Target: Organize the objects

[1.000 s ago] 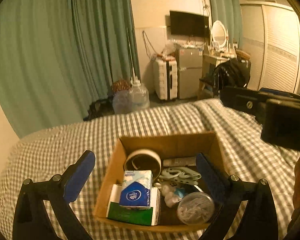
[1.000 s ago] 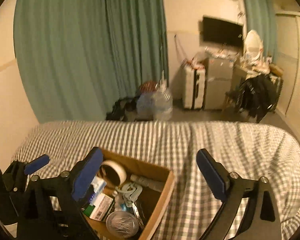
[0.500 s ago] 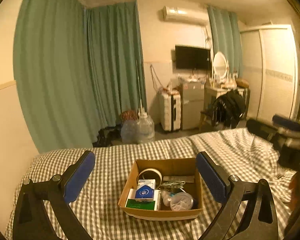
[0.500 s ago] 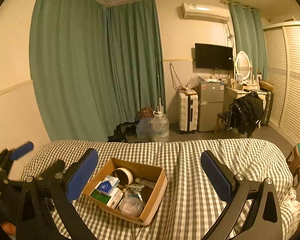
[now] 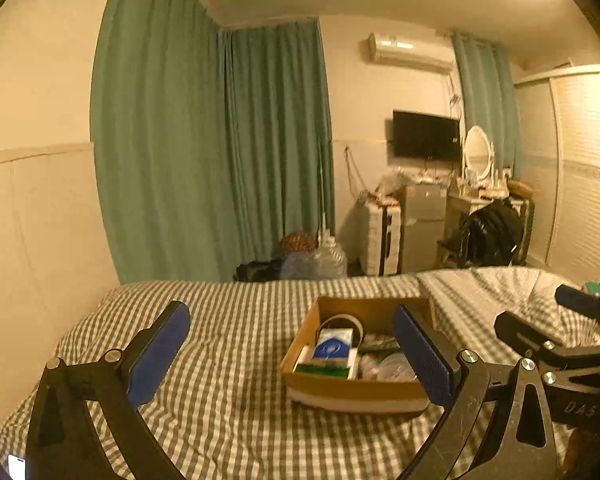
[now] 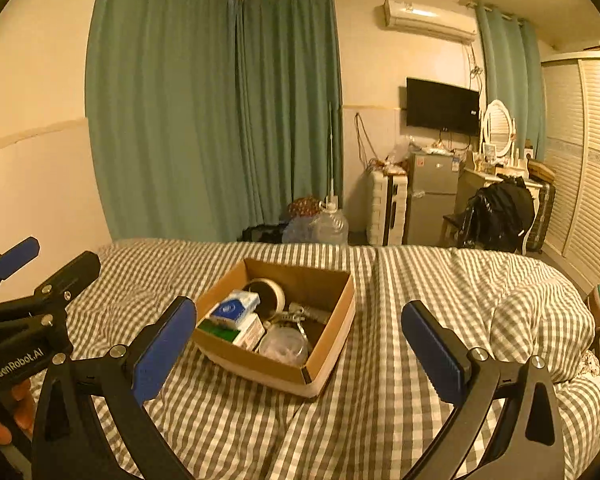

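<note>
The cardboard box [image 6: 300, 372] sits on the bed [image 6: 420, 280], on a grey and white checked cover. The box is open at the top and full of small things. A roll of tape [image 6: 266, 294] stands near the back wall of the box. A blue and white tissue pack [image 6: 234, 310] lies on top of a green and white box [image 6: 228, 330]. A clear round lid or tub [image 6: 284, 346] is at the front, next to some small bits that are too blurry to name.

The left claw [image 5: 290, 354] is wide open and holds nothing. It is up in the air in front of the box, not touching it. The right claw [image 6: 300, 350] is also wide open and holds nothing. It hangs in front of the box too.

Green curtains [image 6: 220, 120] hang behind the bed.
</note>
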A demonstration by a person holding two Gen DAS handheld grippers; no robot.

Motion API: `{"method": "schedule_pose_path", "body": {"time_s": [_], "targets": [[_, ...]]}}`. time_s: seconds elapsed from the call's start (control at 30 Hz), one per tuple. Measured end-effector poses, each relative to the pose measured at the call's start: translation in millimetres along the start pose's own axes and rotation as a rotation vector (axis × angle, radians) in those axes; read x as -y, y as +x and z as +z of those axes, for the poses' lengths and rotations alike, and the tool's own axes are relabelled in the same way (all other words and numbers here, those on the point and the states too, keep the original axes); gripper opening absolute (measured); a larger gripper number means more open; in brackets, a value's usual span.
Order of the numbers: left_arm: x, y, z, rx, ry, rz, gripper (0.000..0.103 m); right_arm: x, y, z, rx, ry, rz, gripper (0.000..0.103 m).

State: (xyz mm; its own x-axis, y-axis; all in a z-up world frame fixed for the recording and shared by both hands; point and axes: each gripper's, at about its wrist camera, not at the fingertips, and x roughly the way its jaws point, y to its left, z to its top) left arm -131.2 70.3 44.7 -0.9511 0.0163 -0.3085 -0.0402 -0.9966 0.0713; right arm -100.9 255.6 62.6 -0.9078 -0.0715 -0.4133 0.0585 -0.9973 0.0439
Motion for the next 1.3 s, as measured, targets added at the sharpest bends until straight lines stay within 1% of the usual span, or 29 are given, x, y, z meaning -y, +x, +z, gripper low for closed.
{"method": "schedule_pose_path", "body": {"time_s": [0.13,0.3,0.53,1.3], "targets": [[-0.7,3.0,-6.7,-0.012,0.020,0.006,0.103,2.4,6.6,-4.3,-0.014,0.013,-0.010,0.103],[-4.3,4.4,-11.3,-0.032,0.014,0.006,0.103,0.5,10.7,-3.4,-0.025,0.022,-0.026,0.103],[-1.1,4.3,-11.9,-0.037,0.026,0.001,0.103,0.2,13.1,-4.5,-0.028,0.023,-0.029,0.103],[-2.4,5.7,-15.4,-0.068,0.015,-0.003,0.103,2.3,13.1,-6.7,-0.041,0.023,-0.033,0.103]]}}
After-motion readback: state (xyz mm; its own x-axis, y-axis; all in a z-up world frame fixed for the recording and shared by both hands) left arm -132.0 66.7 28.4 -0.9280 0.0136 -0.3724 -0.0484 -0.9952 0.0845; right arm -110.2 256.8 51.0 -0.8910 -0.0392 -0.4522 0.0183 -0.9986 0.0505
